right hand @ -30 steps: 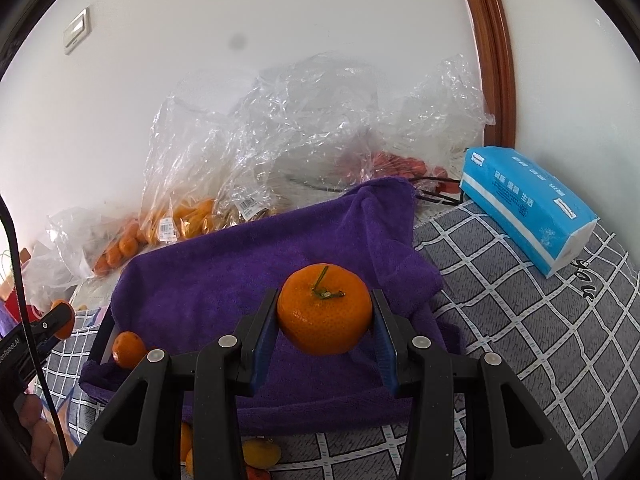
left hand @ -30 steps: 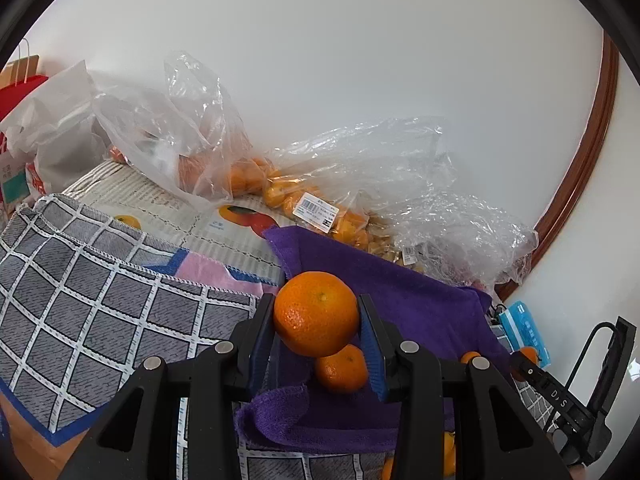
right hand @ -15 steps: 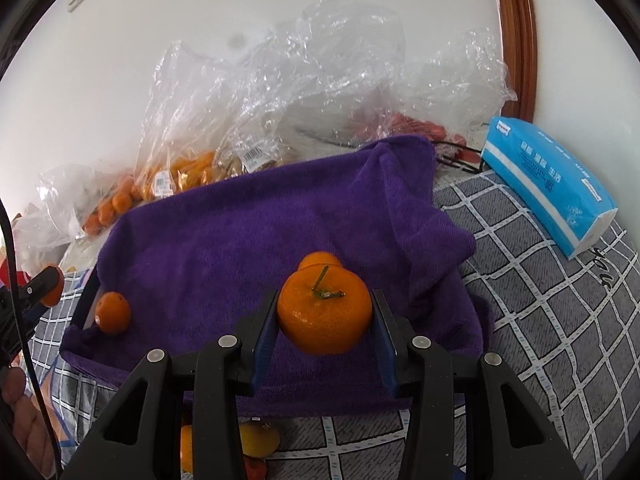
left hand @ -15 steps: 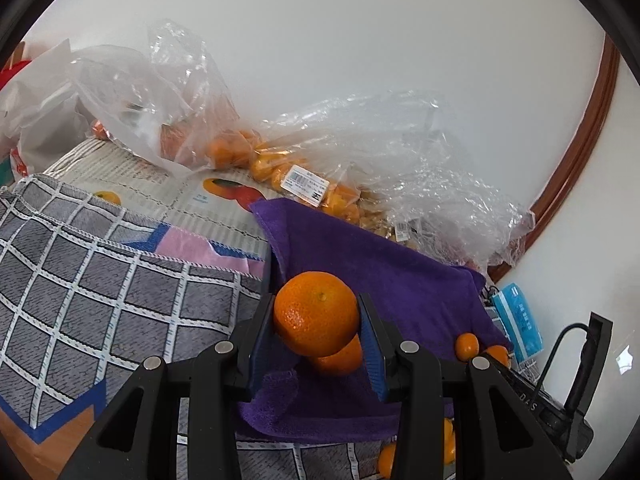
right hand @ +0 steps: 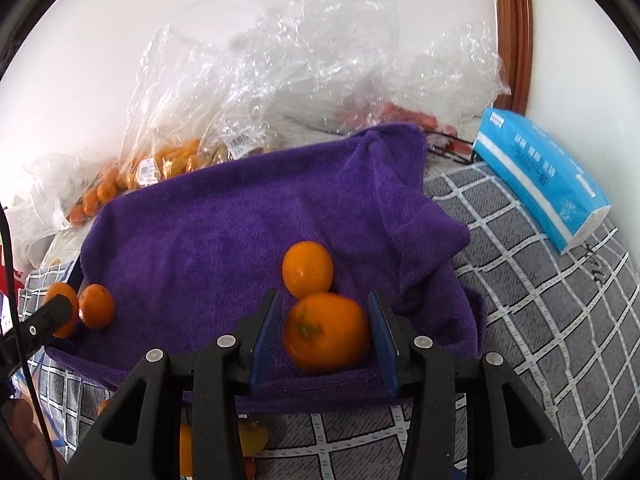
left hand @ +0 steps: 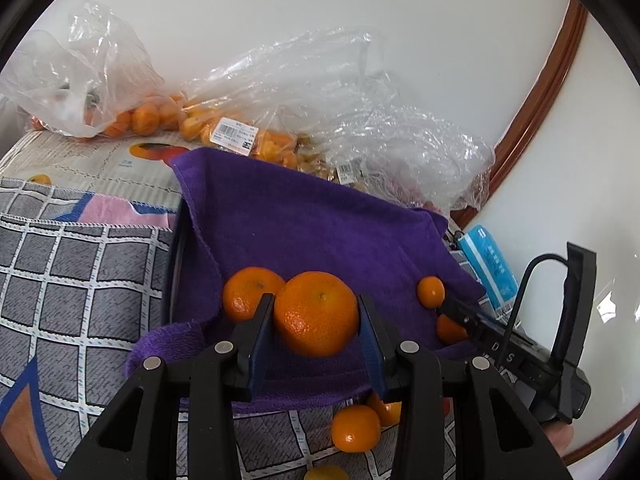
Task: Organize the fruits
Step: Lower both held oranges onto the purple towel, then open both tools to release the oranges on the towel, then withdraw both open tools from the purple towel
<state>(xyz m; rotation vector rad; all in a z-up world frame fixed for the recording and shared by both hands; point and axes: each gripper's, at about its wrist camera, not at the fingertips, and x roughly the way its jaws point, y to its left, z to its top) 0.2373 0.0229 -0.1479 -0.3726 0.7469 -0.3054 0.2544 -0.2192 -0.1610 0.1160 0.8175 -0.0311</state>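
A purple towel (left hand: 300, 220) (right hand: 220, 240) lies over a dark tray, with small mandarins on it. My left gripper (left hand: 314, 304) is shut on a large orange (left hand: 316, 314) just above the towel's near left edge, beside a resting mandarin (left hand: 250, 292). My right gripper (right hand: 324, 300) hangs over the towel's near right part. Its jaws are opening, and a stemmed orange (right hand: 326, 332) sits blurred between the pads, with a gap at the left pad. Another mandarin (right hand: 307, 268) lies just behind that orange. The left gripper's tip with its orange (right hand: 60, 308) shows at the far left.
Clear plastic bags of oranges (left hand: 160, 116) (right hand: 168, 160) pile up against the white wall behind the towel. A blue tissue pack (right hand: 540, 184) lies on the grey checked cloth (right hand: 540, 320) at the right. Loose mandarins (left hand: 355, 428) rest on the cloth in front of the towel.
My left gripper came forward and down over the towel with its orange. The right gripper's pads drew apart and its orange sank lower between them, now blurred.
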